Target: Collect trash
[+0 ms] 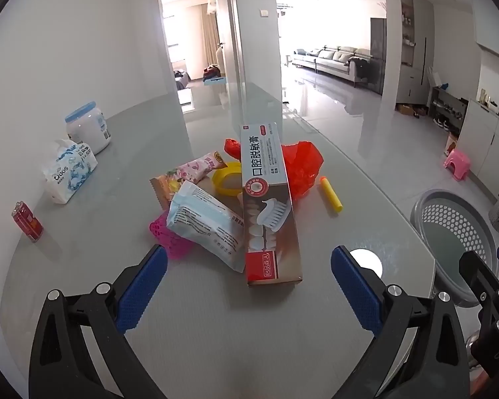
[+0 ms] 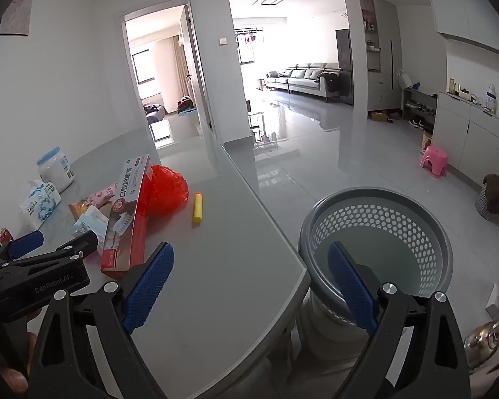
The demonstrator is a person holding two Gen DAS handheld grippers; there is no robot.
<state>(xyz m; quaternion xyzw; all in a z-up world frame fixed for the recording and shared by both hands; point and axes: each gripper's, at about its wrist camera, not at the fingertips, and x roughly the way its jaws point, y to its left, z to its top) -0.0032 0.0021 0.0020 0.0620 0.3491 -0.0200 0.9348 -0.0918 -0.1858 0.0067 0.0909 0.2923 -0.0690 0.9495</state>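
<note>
Left wrist view: the left gripper [image 1: 249,282] is held wide, nothing between its blue pads, and it is aimed straight at the pile on the table [image 1: 216,326]. The box [image 1: 269,206] is seen lying on top of the pile, its long axis running near to far, almost in line with the fingers, its near end just ahead of the gap. So the box is straddled crosswise by the jaws if the tool is simply pushed forward. A wipes pack [image 1: 206,224] is pressed against the box's left side; a red bag [image 1: 301,166] is bunched behind it and a yellow tube [image 1: 331,196] lies apart on the right.

Over in the right wrist view, the right gripper [image 2: 249,286] is also spread wide and empty, hung over the table edge with the bin [image 2: 376,249] just beyond, down on the floor at right. The left tool is judged nearer the box; the right is nearer the bin.
</note>
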